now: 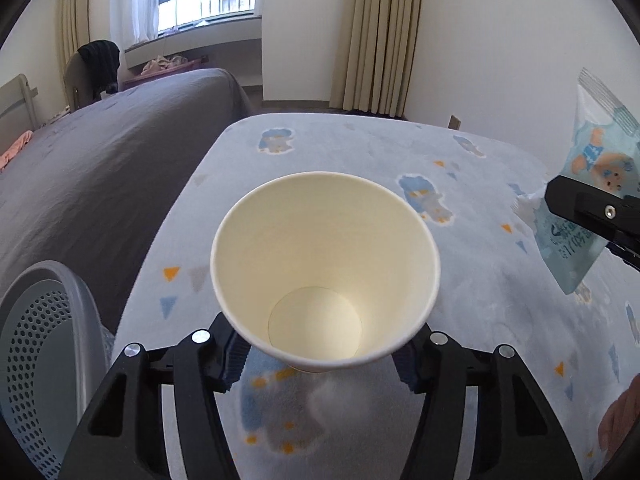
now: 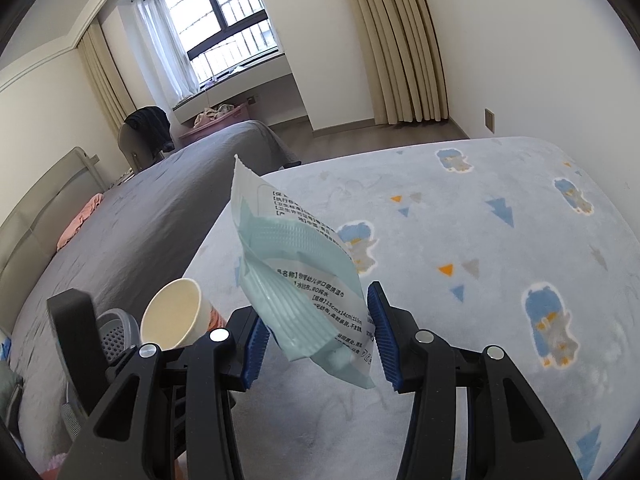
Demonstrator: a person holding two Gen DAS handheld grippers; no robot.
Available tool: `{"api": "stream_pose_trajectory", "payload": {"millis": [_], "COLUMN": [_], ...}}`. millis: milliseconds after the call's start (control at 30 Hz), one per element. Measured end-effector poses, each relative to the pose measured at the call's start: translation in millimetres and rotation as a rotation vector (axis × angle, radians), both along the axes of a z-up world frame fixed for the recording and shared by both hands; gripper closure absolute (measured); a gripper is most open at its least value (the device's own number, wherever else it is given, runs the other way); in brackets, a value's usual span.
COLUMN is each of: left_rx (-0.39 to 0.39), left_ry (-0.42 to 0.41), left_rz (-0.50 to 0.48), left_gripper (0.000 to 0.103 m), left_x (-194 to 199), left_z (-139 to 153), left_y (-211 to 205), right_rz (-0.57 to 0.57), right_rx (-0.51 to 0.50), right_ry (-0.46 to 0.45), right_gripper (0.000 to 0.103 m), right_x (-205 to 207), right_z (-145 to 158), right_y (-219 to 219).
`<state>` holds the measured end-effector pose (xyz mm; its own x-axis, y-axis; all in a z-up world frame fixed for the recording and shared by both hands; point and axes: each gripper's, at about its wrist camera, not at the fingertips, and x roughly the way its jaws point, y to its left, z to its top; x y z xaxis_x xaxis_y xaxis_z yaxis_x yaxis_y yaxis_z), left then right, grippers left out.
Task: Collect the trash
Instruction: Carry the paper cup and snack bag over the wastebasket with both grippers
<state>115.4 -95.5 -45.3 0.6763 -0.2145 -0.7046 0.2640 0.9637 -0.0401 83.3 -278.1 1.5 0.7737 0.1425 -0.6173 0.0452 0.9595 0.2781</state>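
Figure: two items of trash in my jaws, held above a blanket-covered surface. Left to right.

(a) Perforated waste bin [image 1: 44, 344], one, beside the blanket's left edge, low at the left of the left-wrist view. I judge it the destination of both items.

(b) My left gripper [image 1: 320, 354], jaws closed on the lower body of a single paper cup [image 1: 324, 268]. The cup is empty and leans mouth-forward, lifted off the blanket.

(c) Cartoon-print blanket [image 1: 360, 148], one, bearing nothing else that I can see.

(d) My right gripper [image 2: 318, 336], jaws part-open with one wet-wipe packet [image 2: 304, 280] between the blue pads [image 2: 256, 352]. The left pad touches the packet; whether the right pad does I cannot tell, so the hold may be slack. The packet stands tilted, its torn end uppermost, over the blanket's left half.

Step in hand, as I judge it: carrying to the bin. To do it well, I should keep the cup's squeeze light enough not to crush its wall, bring its mouth over the bin opening before releasing, and firm the packet's pinch before swinging it across.

Count: one cup, one packet, one bin, two grippers.
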Motion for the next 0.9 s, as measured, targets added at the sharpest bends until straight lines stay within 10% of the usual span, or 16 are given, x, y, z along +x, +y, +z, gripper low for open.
{"api": "stream_pose_trajectory", "payload": {"millis": [900], "left_rx": [0.107], "left_ry": [-0.079], "left_rz": [0.319], "left_gripper": [0.045], "left_x": [-77.7], "left_z": [60.3], "left_y": [252.7], "right_rz": [0.413], "right_rx": [0.019], "right_ry": [0.073], "right_gripper": [0.057], "right_x": [2.3], "right_z": [-1.1], "right_y": [231.8]}}
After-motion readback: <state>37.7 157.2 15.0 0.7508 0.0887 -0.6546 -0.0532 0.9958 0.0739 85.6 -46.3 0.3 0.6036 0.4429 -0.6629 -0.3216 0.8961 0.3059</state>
